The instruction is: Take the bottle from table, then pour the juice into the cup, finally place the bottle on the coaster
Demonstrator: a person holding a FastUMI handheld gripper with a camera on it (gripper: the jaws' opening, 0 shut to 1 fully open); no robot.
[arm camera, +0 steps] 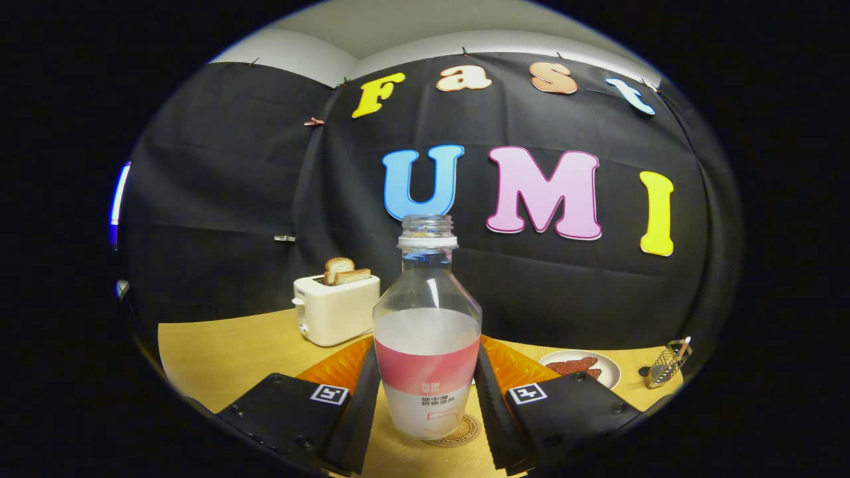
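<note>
Two fingers (372, 405) at bottom of gripper view, flanking bottle (427, 332) at 9 and 3 o'clock; gripper (427, 411) part open. Inner faces just beside bottle's lower body; contact on either side cannot be told, so grip not confirmed.

Bottle: upright, uncapped, clear plastic, pale liquid to about mid-height, label band round lower half. Base resting on coaster (458, 433), a round disc on tabletop (219, 352), showing at 5 o'clock of bottle's foot. Bottle set between fingers, not lifted.

Beyond fingers, at 11 o'clock of bottle: toaster (335, 309), pale, standing on tabletop, with two toast slices (345, 271) upright in slots. Well apart from bottle.

At 3 o'clock of bottle, beyond right finger: plate (607, 372) with dark reddish food (572, 365) lying in it. Further out along same direction: small wire rack (667, 364) with something held in it, too small to tell.

Orange mat (342, 364) lying on tabletop behind fingers, showing at both sides of bottle.

Black cloth wall behind tabletop.
</note>
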